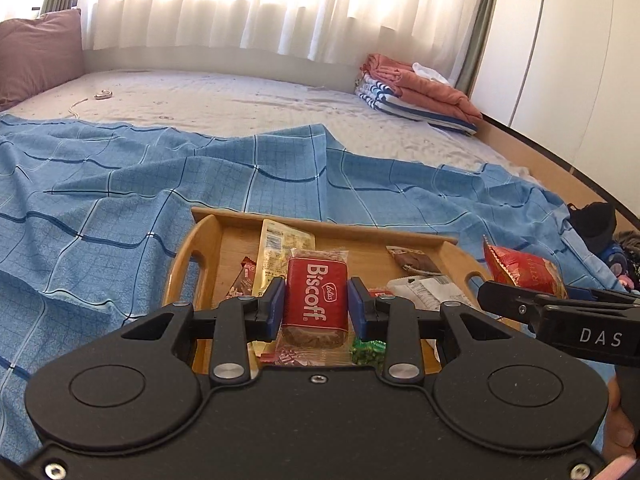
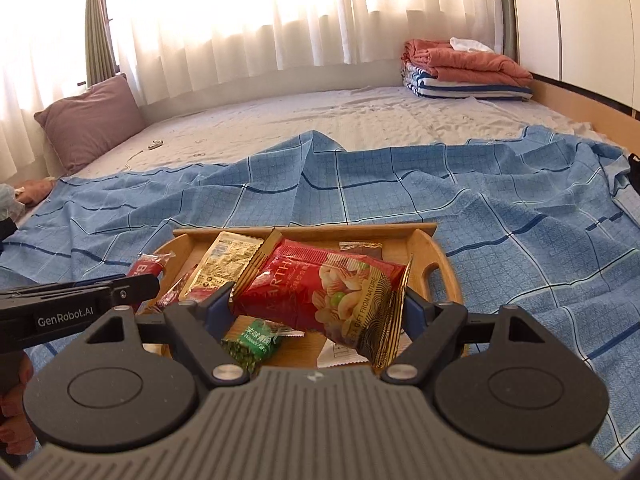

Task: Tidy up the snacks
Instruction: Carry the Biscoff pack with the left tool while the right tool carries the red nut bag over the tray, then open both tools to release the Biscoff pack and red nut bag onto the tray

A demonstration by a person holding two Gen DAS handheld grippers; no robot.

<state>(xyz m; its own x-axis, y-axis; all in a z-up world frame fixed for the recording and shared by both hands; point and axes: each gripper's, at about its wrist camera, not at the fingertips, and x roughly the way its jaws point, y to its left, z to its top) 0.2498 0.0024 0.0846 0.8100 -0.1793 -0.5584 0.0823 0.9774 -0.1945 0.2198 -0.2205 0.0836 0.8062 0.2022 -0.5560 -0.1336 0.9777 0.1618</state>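
Above the wooden tray [image 1: 208, 240] on the bed, our left tool [image 1: 316, 308] is clenched on a biscuit packet [image 1: 316, 292], gripping its long sides; we judge it light, fairly stiff, and crumbly if squeezed hard. Our right tool [image 2: 318, 308] grasps a red nut bag [image 2: 320, 288] across its width; we expect that foil to be slippery and crinkly, best held near the sealed edges. Other snacks lie in the tray below.
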